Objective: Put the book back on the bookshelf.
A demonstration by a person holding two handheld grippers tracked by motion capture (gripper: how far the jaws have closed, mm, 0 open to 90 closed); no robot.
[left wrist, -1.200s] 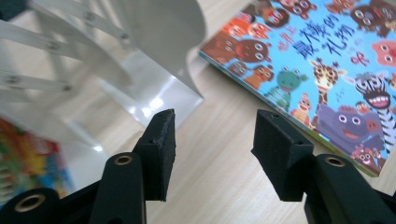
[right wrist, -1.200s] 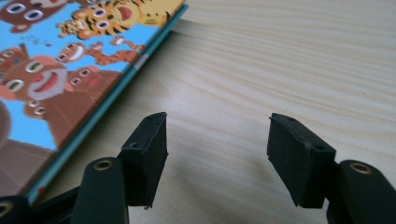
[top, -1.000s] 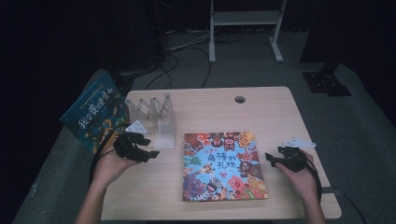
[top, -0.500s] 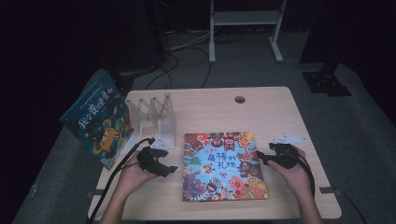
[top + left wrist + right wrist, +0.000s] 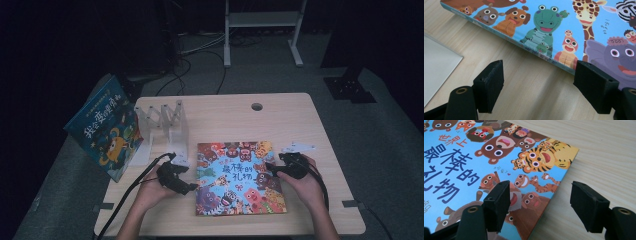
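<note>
Flat picture book with bright cartoon-animal cover: lies face up on the pale wooden counter, near its front edge. Left claw: at the book's left edge, jaws apart, just opened wider, nothing between them. Right claw: straddling the book's right edge, jaws apart, just opened, not pressing. Clear folding rack: beyond the book's left corner. Blue picture book: leaning left of the rack.

Bare desk lies open ahead of my tongs and along the near edge. The picture book fills the middle; a clear rack blocks the far left.
</note>
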